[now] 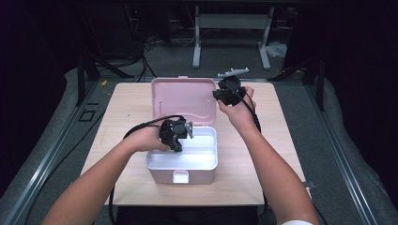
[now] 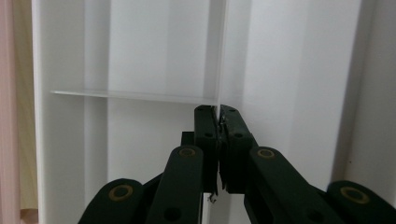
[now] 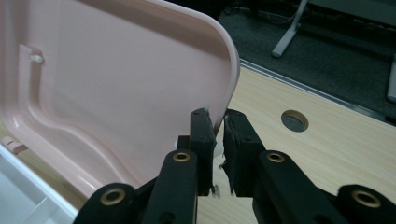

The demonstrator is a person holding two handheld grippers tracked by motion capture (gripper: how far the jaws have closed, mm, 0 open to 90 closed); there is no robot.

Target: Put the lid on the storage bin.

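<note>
Centrally on the wooden table (image 1: 117,140) sits a pink box (image 1: 187,176), front latch toward the person, its lid (image 1: 185,98) standing open at the back. Inside lies a white tray (image 1: 206,161) with thin dividers.

Left gripper (image 1: 177,140) reaches down into the tray; in the left gripper view its jaws are pressed together on the top edge of a thin white divider (image 2: 218,56), pinching it. Right gripper (image 1: 224,97) is at the lid's right rim; in the right gripper view the jaws are nipped tight on the curved pink edge of the lid (image 3: 140,84).

Risks, as a judgement: the divider is thin and slick, so a lift could slip from the pads, or drag the whole tray askew if it binds against the box wall. The lid grip is on a rounded corner; a sideways pull could let it slide out and drop the lid onto the left hand. The light box may also skid on the table, nothing bracing it.

Surface: pale wood grain, a round cable hole (image 3: 294,120) near the lid. Beyond: grey carpet, dark surroundings, a white metal stand (image 1: 230,28), loose cables.
</note>
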